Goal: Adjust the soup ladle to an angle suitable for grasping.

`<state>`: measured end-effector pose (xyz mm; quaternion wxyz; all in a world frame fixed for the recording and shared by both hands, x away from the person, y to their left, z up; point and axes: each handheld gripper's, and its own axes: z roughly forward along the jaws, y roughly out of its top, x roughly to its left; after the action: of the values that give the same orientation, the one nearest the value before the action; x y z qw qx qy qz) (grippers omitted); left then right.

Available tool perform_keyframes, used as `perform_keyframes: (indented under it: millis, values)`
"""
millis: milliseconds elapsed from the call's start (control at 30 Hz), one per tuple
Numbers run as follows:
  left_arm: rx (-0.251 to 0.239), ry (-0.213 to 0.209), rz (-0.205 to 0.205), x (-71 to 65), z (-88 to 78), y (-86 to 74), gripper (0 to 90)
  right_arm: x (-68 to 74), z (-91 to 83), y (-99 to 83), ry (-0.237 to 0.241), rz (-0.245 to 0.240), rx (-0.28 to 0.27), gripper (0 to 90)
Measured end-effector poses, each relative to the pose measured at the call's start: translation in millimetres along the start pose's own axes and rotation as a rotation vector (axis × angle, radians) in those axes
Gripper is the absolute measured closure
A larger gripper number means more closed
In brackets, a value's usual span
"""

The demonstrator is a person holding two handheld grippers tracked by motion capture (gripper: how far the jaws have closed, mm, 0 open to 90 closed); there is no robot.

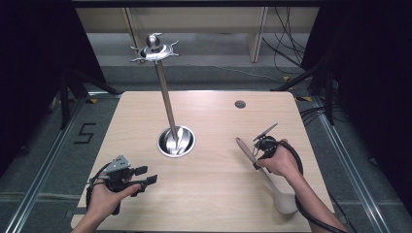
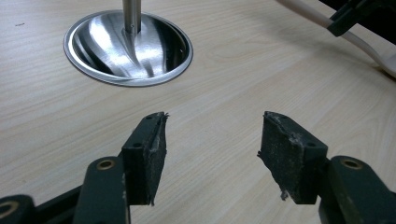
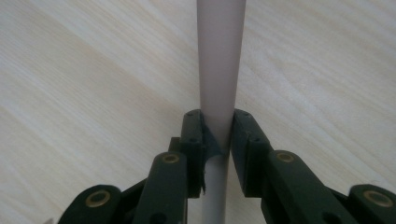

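Observation:
A pale beige spoon [image 1: 273, 182] lies at the right side of the wooden table [image 1: 209, 194], its handle pointing toward the middle and its bowl near the front edge. My right gripper [image 1: 256, 155] is shut on the handle; in the right gripper view both pads press the round handle [image 3: 220, 56] from either side, right gripper [image 3: 217, 133]. My left gripper [image 1: 147, 174] hovers at the front left, jaws open with nothing between them, left gripper [image 2: 212, 140]. The spoon's handle [image 2: 359, 42] also crosses the top right of the left gripper view.
A steel utensil stand rises from a round dished base [image 1: 176, 141] at the table's middle, its pole [image 1: 165, 92] topped by a ring of hooks [image 1: 154, 50]. The base [image 2: 128, 46] lies ahead of the left jaws. A small dark grommet [image 1: 240, 104] sits at the back.

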<state>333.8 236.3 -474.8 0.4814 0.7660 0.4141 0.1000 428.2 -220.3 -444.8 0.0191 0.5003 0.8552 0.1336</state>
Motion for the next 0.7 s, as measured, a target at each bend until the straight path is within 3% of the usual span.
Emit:
perform_keyframes:
  millis: [33, 67, 133, 200, 233, 333, 467, 600, 633, 667, 700]
  values:
    - [-0.004, -0.001, -0.003, -0.2, 0.2, -0.1, 39.9, -1.5, -4.9, -1.9, 0.002, -0.022, 0.0, 76.1]
    - [-0.003, 0.003, -0.004, -0.4, 0.1, 0.0, 39.8, -2.6, -7.4, -4.1, 0.015, -0.049, -0.045, 76.1]
    - [-0.003, -0.002, -0.005, -0.3, 0.3, -0.1, 39.7, -1.5, -15.2, -8.2, 0.029, -0.039, -0.091, 76.1]
    - [-0.002, -0.003, -0.011, -0.7, 0.6, -0.1, 39.4, -2.8, -22.0, -12.8, 0.057, -0.058, -0.129, 76.1]
    - [-0.002, -0.003, -0.01, -0.7, 0.8, 0.0, 39.3, -1.4, -25.0, -15.5, 0.044, -0.035, -0.144, 76.1]
    - [-0.01, -0.008, -0.014, -1.6, 1.9, 0.0, 39.1, -2.5, -33.3, -21.8, 0.082, -0.082, -0.222, 76.1]
    - [-0.011, -0.004, -0.015, -2.4, 1.3, 0.3, 39.0, -1.8, -43.9, -29.9, 0.109, -0.111, -0.291, 76.1]
    - [-0.019, -0.01, -0.013, -3.0, 0.7, 1.2, 38.7, -1.2, -51.7, -38.6, 0.165, -0.144, -0.398, 76.1]
    - [-0.019, -0.01, -0.013, -3.0, 0.7, 1.2, 38.7, -1.2, -52.8, -40.5, 0.158, -0.146, -0.43, 76.1]
    - [-0.017, -0.012, -0.015, -3.6, 0.4, 1.5, 38.7, -1.0, -57.9, -43.2, 0.17, -0.154, -0.422, 76.1]
    - [-0.021, -0.009, -0.013, -4.2, 0.3, 1.8, 38.7, -1.6, -59.4, -45.0, 0.185, -0.175, -0.455, 76.1]
